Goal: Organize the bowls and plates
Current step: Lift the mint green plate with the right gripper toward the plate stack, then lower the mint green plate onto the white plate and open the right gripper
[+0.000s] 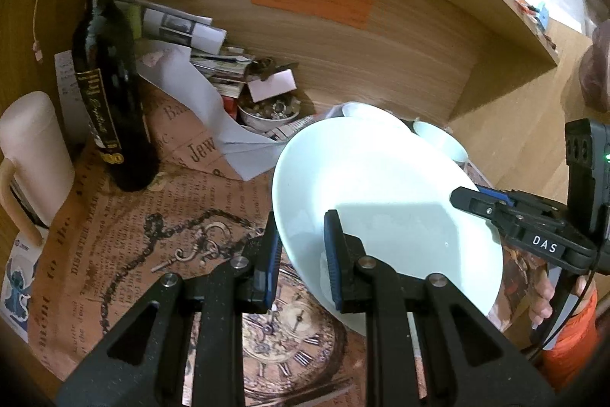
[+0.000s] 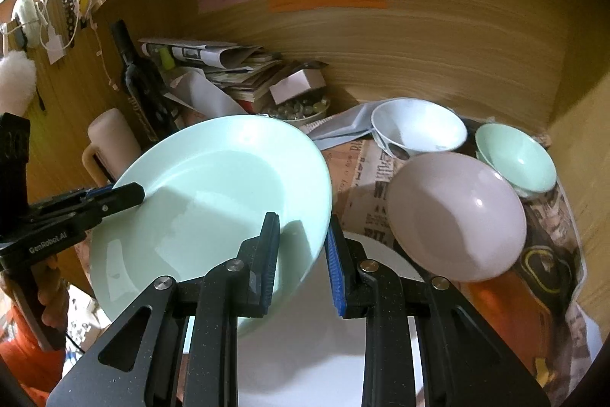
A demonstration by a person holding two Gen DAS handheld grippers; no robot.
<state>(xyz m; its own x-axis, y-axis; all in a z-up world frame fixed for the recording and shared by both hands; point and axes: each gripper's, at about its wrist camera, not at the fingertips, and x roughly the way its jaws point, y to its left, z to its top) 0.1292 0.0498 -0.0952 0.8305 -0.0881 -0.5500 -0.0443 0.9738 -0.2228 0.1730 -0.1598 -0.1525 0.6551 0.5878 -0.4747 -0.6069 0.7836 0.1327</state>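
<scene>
Between both grippers, the green plate (image 2: 213, 185) tilts, rim-clamped.

White plate (image 2: 324, 349) mostly hidden under green plate (image 2: 213, 193).

Both wrist views look down, close, sharing the green plate (image 1: 381, 201).

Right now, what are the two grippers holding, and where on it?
Both hold the pale green plate by its rim: the left gripper clamps one edge, the right gripper the opposite edge, plate tilted above the table.
</scene>
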